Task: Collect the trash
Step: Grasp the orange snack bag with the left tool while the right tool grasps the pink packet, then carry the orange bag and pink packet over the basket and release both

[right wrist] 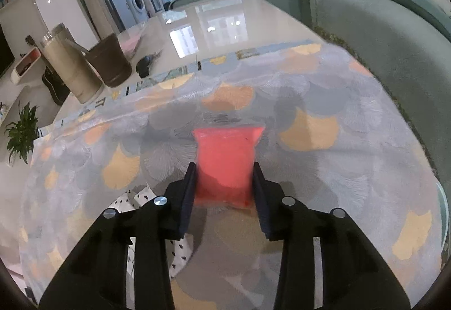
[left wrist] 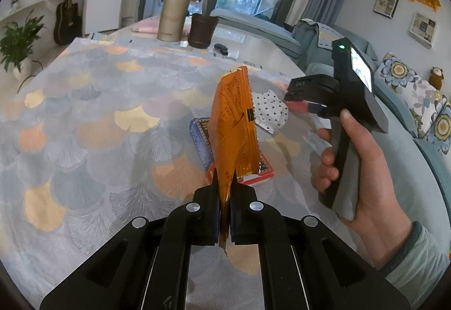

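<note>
My left gripper point(left wrist: 224, 188) is shut on the bottom corner of an orange snack wrapper point(left wrist: 235, 123), which stands upright above the patterned tablecloth point(left wrist: 98, 112). In the right wrist view, a pink plastic packet point(right wrist: 225, 152) lies on the cloth, and the right gripper point(right wrist: 224, 169) has both pads against the packet's sides. From the left wrist view the right gripper point(left wrist: 303, 105) sits at the right, held by a hand point(left wrist: 366, 197), with a bit of pink showing at its tips.
A crumpled white dotted wrapper point(left wrist: 270, 109) lies beside the right gripper. A flat blue and red pack point(left wrist: 201, 140) lies behind the orange wrapper. A tall thermos point(left wrist: 173, 11), a brown cup point(left wrist: 201, 30) and a small black object point(left wrist: 221, 49) stand at the far end. A sofa point(right wrist: 380, 56) borders the right edge.
</note>
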A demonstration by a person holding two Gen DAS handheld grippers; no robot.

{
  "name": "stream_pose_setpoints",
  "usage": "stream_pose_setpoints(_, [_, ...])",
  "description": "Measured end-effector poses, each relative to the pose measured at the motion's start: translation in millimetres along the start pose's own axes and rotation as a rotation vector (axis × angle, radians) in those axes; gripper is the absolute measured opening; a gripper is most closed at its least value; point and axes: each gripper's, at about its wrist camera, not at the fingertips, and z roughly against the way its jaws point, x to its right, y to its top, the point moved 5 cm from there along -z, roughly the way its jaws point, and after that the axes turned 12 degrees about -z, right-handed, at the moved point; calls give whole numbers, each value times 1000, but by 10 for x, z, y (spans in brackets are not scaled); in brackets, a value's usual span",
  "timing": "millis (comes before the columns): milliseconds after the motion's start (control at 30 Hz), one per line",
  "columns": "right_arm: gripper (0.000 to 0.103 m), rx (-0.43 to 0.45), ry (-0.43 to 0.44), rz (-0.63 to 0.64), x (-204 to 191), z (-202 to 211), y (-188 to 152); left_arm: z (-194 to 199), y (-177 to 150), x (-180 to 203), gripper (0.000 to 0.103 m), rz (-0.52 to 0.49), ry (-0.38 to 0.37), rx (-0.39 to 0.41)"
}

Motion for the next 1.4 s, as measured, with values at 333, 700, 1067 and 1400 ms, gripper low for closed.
stream_pose_setpoints(333, [34, 173, 24, 117, 487, 1052, 42, 405, 332, 584, 3, -115, -60, 124])
stream_pose_setpoints(700, [34, 281, -71, 6, 1931, 2155, 147, 319, 505, 2046, 3, -267, -250, 139])
stream_pose_setpoints(1067, [34, 230, -128, -174, 3061, 2006, 112, -384, 527, 3001, 3, -357, -352, 34])
stream_pose_setpoints(1400, [36, 131, -138, -288, 3393, 1700, 123, -804, 422, 3418, 3, -388, -421, -62])
